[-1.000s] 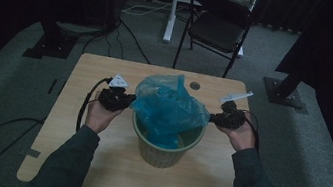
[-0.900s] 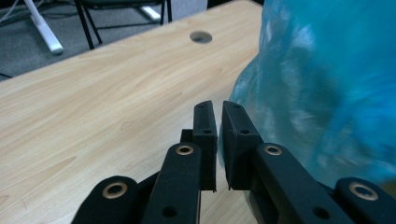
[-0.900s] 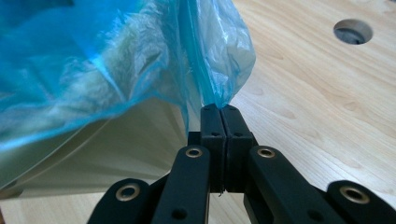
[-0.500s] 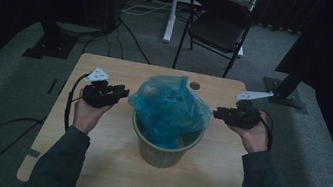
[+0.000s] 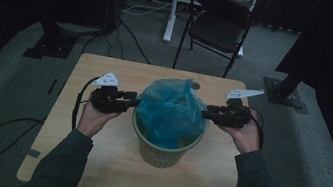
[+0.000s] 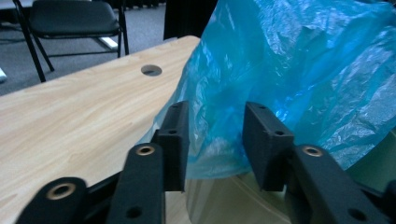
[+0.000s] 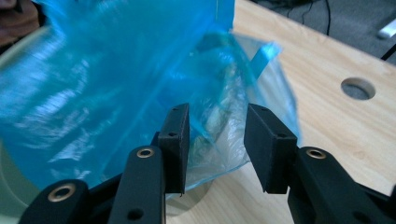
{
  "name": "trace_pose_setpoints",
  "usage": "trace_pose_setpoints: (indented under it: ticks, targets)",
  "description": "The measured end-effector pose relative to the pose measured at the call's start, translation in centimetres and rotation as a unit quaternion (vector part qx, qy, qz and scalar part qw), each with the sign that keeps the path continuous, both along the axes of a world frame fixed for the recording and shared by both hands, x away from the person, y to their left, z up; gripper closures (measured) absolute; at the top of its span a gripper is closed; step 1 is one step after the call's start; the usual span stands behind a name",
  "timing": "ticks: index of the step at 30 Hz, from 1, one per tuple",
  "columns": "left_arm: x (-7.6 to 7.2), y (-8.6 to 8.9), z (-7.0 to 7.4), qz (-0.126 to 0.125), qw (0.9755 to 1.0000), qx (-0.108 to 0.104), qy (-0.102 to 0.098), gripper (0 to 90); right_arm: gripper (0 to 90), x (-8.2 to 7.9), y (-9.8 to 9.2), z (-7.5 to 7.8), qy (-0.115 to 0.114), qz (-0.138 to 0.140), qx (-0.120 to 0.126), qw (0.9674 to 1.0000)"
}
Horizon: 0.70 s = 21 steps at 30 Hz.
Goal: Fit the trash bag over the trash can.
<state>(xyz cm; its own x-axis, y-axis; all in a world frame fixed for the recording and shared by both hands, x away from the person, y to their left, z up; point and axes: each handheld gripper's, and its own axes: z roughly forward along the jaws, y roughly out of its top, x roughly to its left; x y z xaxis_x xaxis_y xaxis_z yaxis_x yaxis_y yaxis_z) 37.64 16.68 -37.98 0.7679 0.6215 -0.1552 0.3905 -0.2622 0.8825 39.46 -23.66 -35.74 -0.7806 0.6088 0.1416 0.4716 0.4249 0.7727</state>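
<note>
My left hand-held gripper [image 5: 134, 101] and right hand-held gripper [image 5: 206, 114] flank the blue plastic bag [image 5: 172, 109] standing in the green bin [image 5: 161, 152] mid-counter [image 5: 107, 165]. Both jaws have just been opening; bag film lies loosely between them, unpinched.

The blue bag [image 5: 171, 112] is covering most of the mouth of the green bin [image 5: 161, 151], so what is lying inside the bin is staying hidden in the high view. In the left gripper view the bag [image 6: 299, 79] is running out of the top and right edges, and the bin [image 6: 378, 161] is showing as a small blurred piece at the right edge. In the right gripper view the bag [image 7: 116, 79] is being cut off by the top and left edges and is looking smeared on its left part. Through its thin fold something pale is showing, too unclear to name. The near edge of the table [image 5: 107, 165] is being partly covered by the person's sleeves in the high view.
</note>
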Motion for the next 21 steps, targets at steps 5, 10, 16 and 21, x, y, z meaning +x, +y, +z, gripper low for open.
trace_pose_setpoints:
  ticks: [5, 10, 16, 21]
  targets:
    - [-0.5, 0.1, 0.0, -0.008, 1.0000, -0.003, 0.004, 70.8, 70.5, -0.2, -0.2, -0.2, 0.013, 0.011, 0.016, 0.9997]
    - [-1.3, 0.4, 0.5, -0.011, 0.9999, 0.006, 0.000, 81.2, 82.9, -1.0, -0.5, 0.2, 0.014, 0.025, 0.018, 0.9994]
    - [-2.1, 0.9, 0.3, -0.017, 0.9998, 0.006, 0.001, 88.7, 90.0, -1.8, -0.8, 0.2, 0.017, 0.033, 0.008, 0.9993]
    - [-2.8, 1.5, 0.1, -0.015, 0.9999, 0.006, 0.003, 88.8, 90.0, -2.2, -1.0, 0.1, 0.020, 0.037, 0.008, 0.9991]
